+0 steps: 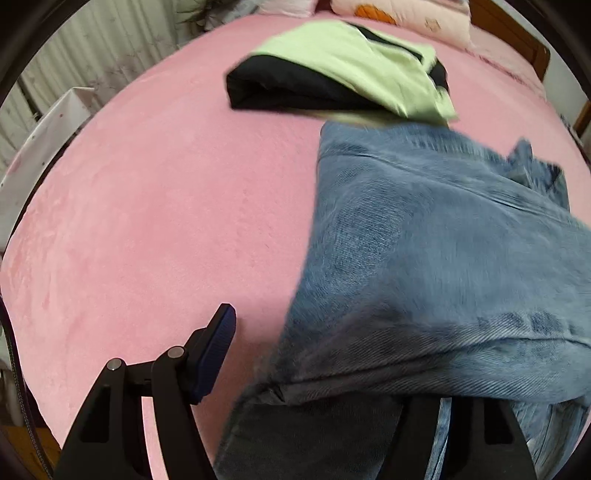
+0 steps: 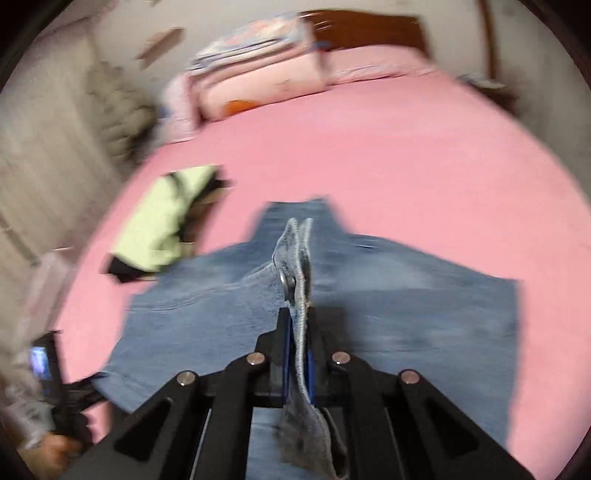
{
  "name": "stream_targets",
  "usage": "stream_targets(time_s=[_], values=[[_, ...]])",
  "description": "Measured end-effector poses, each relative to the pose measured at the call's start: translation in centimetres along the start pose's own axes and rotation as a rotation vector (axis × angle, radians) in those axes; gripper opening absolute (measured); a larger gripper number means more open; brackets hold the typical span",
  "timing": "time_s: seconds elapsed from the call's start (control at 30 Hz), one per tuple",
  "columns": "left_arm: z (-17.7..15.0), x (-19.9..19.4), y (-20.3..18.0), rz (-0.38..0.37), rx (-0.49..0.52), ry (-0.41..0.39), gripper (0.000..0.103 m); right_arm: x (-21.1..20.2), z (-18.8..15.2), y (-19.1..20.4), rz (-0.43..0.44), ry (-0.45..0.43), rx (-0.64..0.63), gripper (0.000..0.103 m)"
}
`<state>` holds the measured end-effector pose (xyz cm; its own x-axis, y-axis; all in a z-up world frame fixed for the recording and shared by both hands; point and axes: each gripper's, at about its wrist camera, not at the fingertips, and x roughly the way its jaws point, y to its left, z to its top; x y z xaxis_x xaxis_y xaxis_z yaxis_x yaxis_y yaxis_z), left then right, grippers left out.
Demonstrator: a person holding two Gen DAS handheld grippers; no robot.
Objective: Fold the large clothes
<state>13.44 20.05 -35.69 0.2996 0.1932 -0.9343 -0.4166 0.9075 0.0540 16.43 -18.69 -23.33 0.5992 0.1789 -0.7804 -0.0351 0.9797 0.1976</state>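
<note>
Blue jeans (image 1: 424,240) lie spread on the pink bed (image 1: 147,203). In the left wrist view my left gripper (image 1: 325,354) is wide open; its left finger (image 1: 216,347) shows over the bed, and the jeans cover the right one. In the right wrist view my right gripper (image 2: 298,325) is shut on the jeans (image 2: 406,314) at the waistband, near the metal button, and a fold of denim stands up between the pads. The left gripper body (image 2: 62,391) shows at the lower left of that view.
A folded green and black garment (image 1: 343,74) lies beyond the jeans, also in the right wrist view (image 2: 162,218). Pink pillows (image 2: 258,88) and a wooden headboard (image 2: 369,29) are at the far end. A white box (image 1: 40,140) and curtains stand left of the bed.
</note>
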Motion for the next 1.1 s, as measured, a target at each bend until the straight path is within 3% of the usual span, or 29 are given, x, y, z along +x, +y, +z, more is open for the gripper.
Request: stream_targets(time_s=[0.03, 0.13, 0.2, 0.33, 0.43, 0.7, 0.77, 0.87, 1.1], values=[[-0.2, 0.3, -0.4, 0.006, 0.015, 0.014, 0.068, 0.8, -1.2, -1.0, -0.061, 0.030, 0.010, 0.007], [-0.7, 1.0, -1.4, 0.055, 0.063, 0.039, 0.068, 4.7, -4.2, -3.1, -0.104, 0.197, 0.065, 0.011], [-0.7, 1.0, -1.5, 0.056, 0.077, 0.040, 0.069, 6.4, -5.7, -4.1, -0.133, 0.264, 0.098, 0.019], [-0.7, 0.6, -1.1, 0.049, 0.114, 0.052, 0.071, 4.8, -6.1, -5.4, -0.092, 0.211, 0.222, 0.027], [-1.0, -0.1, -0.5, 0.047, 0.152, 0.040, 0.072, 3.1, -5.8, -5.6, -0.106, 0.178, 0.238, 0.028], [-2.1, -1.4, 0.0, 0.011, 0.160, 0.045, 0.071, 3.5, -4.4, -2.6, -0.129, 0.210, 0.056, 0.029], [-2.7, -2.2, 0.4, -0.021, 0.145, 0.050, 0.071, 4.6, -3.5, -2.1, -0.084, 0.230, 0.062, 0.029], [-3.4, -3.3, 0.9, -0.059, 0.133, 0.043, 0.071, 6.3, -2.3, 0.0, 0.066, 0.279, 0.039, 0.029], [-2.2, -4.5, 0.6, -0.088, 0.138, 0.010, 0.071, 9.9, -1.0, 9.3, 0.165, 0.295, -0.356, 0.029]])
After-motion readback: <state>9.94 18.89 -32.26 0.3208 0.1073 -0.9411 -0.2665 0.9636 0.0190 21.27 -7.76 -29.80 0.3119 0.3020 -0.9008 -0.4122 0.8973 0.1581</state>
